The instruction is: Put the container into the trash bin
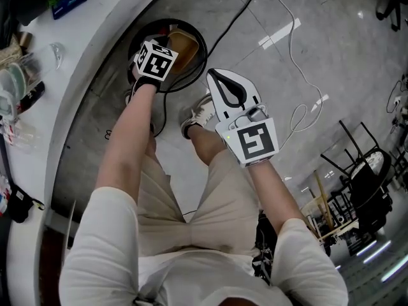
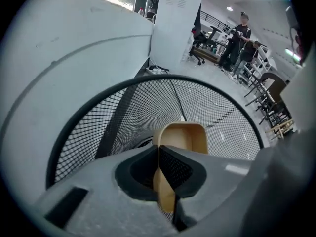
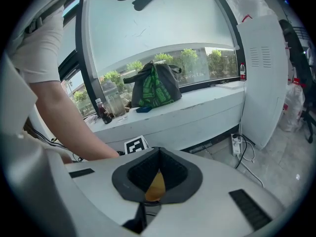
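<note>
Grips the tan container [image 2: 180, 136] in the left gripper [image 2: 158, 149] over the mesh trash bin [image 2: 97, 132], with the right gripper [image 3: 157, 151] closed tight alongside.

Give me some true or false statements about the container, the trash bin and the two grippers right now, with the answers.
1. The left gripper is clamped on a tan container. True.
2. The container lies on the floor beside the trash bin. False: it is held over the bin's open mouth.
3. The bin is solid white plastic. False: it is black wire mesh.
4. The right gripper has its jaws together, away from the bin. True.
5. A green bag sits on the window ledge. True.
</note>
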